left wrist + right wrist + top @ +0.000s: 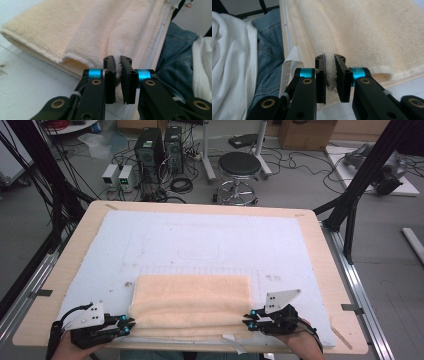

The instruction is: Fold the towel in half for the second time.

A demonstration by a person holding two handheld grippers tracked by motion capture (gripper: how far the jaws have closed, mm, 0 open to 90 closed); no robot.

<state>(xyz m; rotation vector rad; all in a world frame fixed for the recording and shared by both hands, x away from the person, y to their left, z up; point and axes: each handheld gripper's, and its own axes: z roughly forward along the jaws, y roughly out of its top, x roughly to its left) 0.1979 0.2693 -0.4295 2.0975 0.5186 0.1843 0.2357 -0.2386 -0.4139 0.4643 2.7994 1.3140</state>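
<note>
Peach terry cloth, a folded towel (192,302), lies on the white mat (200,245) at the near edge of the bench (320,250), just in front of the person; the left tool (127,324) pinches the towel's near left corner, its jaws nearly closed with a ridge of pile squeezed between them; the right tool (246,318) grips the near right corner likewise, jaws narrowed onto a tuft; a white label (287,72) hangs off the near hem.

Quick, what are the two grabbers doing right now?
Left gripper: shut on the towel, near edge.
Right gripper: shut on the towel's near edge too.
</note>
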